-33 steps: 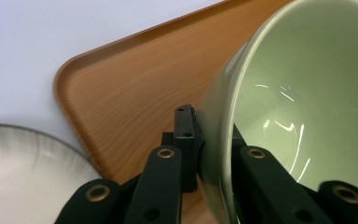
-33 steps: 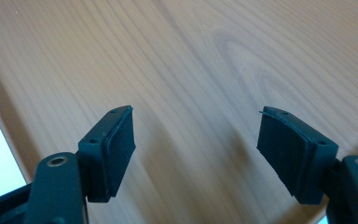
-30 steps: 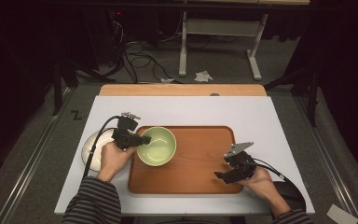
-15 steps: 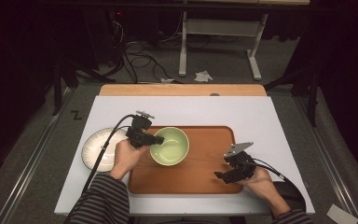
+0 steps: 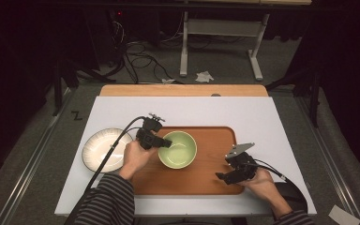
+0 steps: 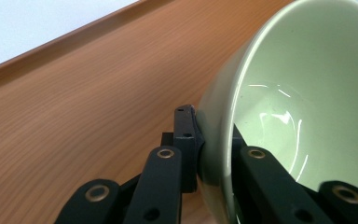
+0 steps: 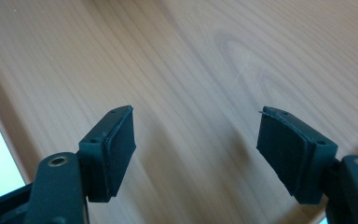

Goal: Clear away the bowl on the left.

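A pale green bowl [image 5: 180,150] sits on the wooden tray [image 5: 206,176] near its left-middle. My left gripper [image 5: 165,143] is shut on the bowl's left rim; in the left gripper view one jaw is outside the green bowl [image 6: 303,93] and one inside, above the tray [image 6: 74,93]. My right gripper [image 5: 221,177] hovers over the tray's right front part, open with nothing between its fingers. The right gripper view has the right gripper [image 7: 196,149] open wide above the bare wood of the tray [image 7: 191,60].
A white ribbed plate [image 5: 104,150] lies on the white tabletop [image 5: 192,110] left of the tray. A wooden board [image 5: 183,90] runs along the table's far edge. Cables and a stand's legs are on the floor beyond.
My left gripper has carried the green bowl to the right across the tray, from near its left edge towards the middle. The right gripper has stayed in place.
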